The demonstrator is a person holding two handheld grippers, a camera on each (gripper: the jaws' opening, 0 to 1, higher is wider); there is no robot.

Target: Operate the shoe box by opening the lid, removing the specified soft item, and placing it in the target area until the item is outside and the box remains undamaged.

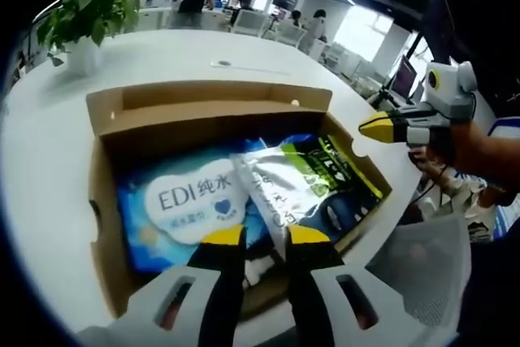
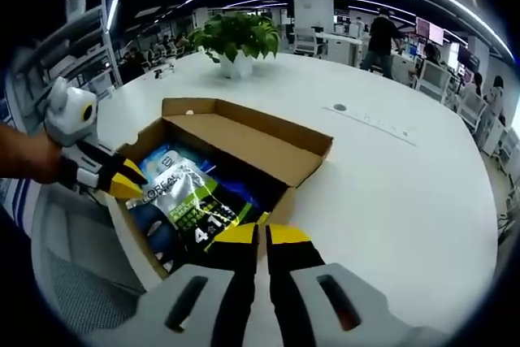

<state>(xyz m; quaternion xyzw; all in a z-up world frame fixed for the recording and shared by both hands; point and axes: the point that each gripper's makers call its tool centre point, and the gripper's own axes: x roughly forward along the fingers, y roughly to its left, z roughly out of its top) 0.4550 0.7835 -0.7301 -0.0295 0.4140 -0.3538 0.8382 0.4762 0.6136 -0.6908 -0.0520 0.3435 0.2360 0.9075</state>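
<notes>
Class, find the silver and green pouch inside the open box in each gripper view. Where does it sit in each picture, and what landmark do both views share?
Left gripper view: pouch lies right of centre in the box, beside the blue pack.
Right gripper view: pouch lies lower left of centre, beside the blue pack.
Shared landmark: the potted plant on the table beyond the box.

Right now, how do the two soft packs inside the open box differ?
The blue pack has a white cloud label with large letters; the silver pack is shiny, with green and dark print. The blue pack lies flat against one side wall of the box; the silver pack lies beside it and partly over its edge. Both are soft packs lying in the open box, neither gripped yet.
</notes>
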